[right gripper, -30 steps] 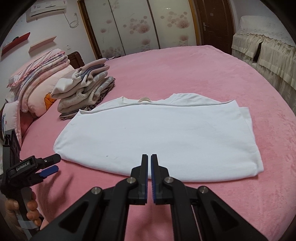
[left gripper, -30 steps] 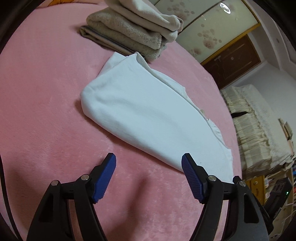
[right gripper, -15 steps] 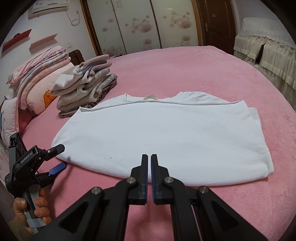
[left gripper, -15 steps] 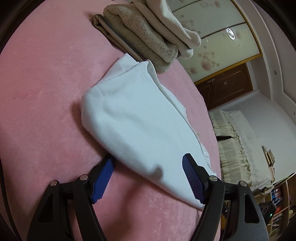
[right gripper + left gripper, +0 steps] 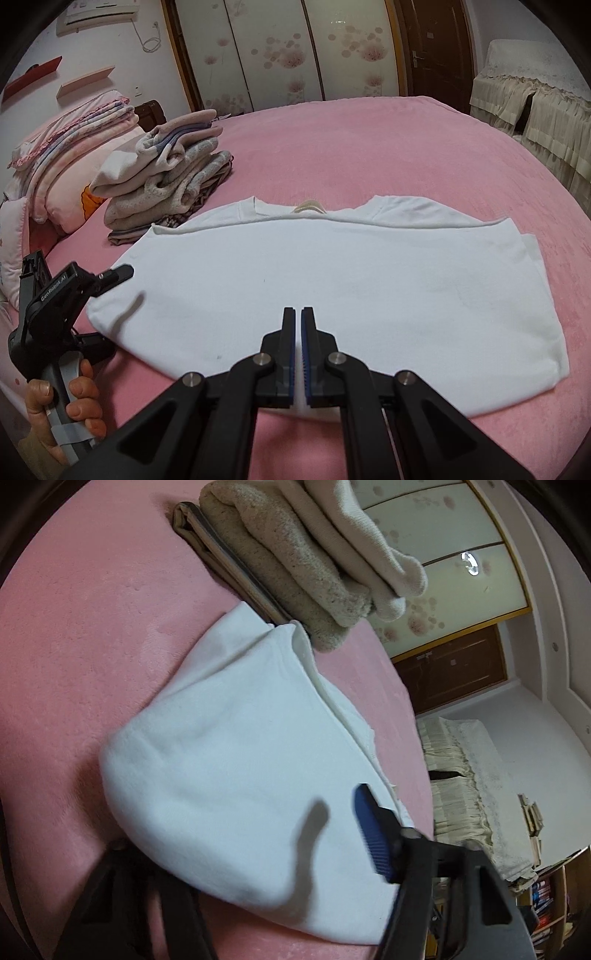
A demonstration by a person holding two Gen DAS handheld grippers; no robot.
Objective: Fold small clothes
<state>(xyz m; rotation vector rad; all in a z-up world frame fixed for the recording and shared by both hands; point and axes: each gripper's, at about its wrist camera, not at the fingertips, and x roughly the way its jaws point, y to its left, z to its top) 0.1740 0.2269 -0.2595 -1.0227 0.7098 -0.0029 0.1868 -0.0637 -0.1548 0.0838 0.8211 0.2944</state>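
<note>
While right fingers [image 5: 298, 354] stay together, left fingers [image 5: 373, 834] straddle the shirt [image 5: 332, 280] edge.

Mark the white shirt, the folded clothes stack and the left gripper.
white shirt [image 5: 332, 280], right wrist view, middle of top layer.
folded clothes stack [image 5: 166, 184], right wrist view, front side.
left gripper [image 5: 110, 306], right wrist view, between fingertips.

Shirt [image 5: 332, 280] showing as soft matt white cloth, smooth, faintly fuzzy. Bed [image 5: 369, 147] wearing pink plush fleece, short nap, matt. Stack [image 5: 295, 554] looking like nubby, pilled knit in beige and cream. Right tool [image 5: 298, 354] showing matt black plastic, ribbed blue pads, shiny metal pins. Left tool [image 5: 236, 842] reading the same black plastic. Wardrobe [image 5: 277, 51] doors gleaming glossy.
</note>
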